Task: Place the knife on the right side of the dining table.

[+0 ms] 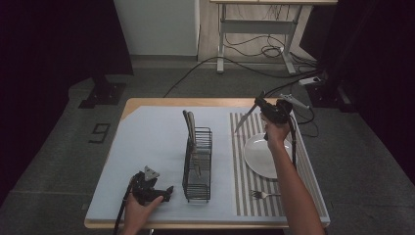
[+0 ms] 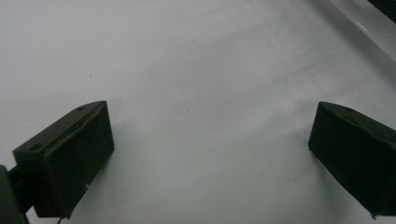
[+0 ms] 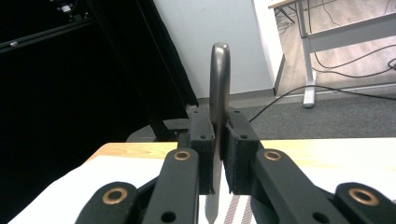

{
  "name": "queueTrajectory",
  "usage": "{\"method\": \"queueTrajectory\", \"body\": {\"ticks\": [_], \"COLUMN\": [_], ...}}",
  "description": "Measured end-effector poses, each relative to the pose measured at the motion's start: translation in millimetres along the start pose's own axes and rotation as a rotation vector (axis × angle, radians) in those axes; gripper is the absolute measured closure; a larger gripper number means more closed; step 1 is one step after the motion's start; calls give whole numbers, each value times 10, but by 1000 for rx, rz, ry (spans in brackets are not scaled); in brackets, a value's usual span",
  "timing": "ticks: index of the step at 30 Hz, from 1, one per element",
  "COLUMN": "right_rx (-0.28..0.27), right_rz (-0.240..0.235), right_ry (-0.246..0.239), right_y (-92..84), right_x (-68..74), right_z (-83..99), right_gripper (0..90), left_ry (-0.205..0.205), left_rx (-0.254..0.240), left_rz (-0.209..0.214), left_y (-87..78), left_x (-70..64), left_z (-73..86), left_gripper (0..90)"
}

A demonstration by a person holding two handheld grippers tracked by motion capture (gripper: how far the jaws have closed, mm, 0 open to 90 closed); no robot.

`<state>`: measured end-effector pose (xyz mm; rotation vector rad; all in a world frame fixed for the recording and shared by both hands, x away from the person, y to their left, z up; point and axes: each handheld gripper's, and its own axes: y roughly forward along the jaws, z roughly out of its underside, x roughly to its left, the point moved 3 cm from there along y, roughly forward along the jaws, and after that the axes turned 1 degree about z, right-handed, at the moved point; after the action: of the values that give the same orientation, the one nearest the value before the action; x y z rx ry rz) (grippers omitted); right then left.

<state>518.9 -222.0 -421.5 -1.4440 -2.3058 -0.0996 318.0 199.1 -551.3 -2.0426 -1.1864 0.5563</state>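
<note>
My right gripper [image 1: 259, 105] hangs above the far end of the striped mat [image 1: 241, 188], shut on a table knife [image 1: 243, 121]. The knife's blade slants down to the left toward the mat. In the right gripper view the knife [image 3: 219, 84] stands upright between the pads, with its rounded handle end up and its blade tip down, and my right gripper [image 3: 218, 128] pinches its middle. My left gripper [image 1: 165, 192] rests on the pale mat near the front left, open with nothing in it. In the left gripper view its jaws stand wide apart around my left gripper [image 2: 210, 154] over bare mat.
A black wire cutlery rack [image 1: 197, 164] stands mid-table with two utensil handles [image 1: 188, 122] sticking up. A white plate [image 1: 259, 156] lies on the striped mat, and a fork [image 1: 264, 195] sits in front of it. A desk and cables lie beyond the table.
</note>
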Motion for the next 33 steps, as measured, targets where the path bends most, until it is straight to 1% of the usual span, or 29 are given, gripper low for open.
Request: {"method": "queueTrajectory", "body": {"ticks": [3,6,13,17,19,21,27,33], "right_rx": [1,-3,-19,-24,-29,-34,-52,-57], "right_rz": [1,8,26,39,36,37,38,45], "right_ry": [16,18,37,56,80,89,94,100], "right_y": [39,66,107,151,162,172,187,204], "right_x": [-30,-56,-170,-250,-286,-306,-314,-334], "right_z": [14,22,24,55,61,68,65,85], "right_gripper": [836,835,835,835,835,836,835,835], "left_ry": [0,0,0,0,0,0,0,0], "left_rx": [0,0,0,-1,-1,-1,0,0], "left_rz": [0,0,0,0,0,0,0,0], "left_y": [0,0,0,1,1,1,0,0], "left_x": [0,0,0,0,0,0,0,0], "left_z": [0,0,0,0,0,0,0,0], "left_gripper": [0,0,0,0,0,0,0,0]}}
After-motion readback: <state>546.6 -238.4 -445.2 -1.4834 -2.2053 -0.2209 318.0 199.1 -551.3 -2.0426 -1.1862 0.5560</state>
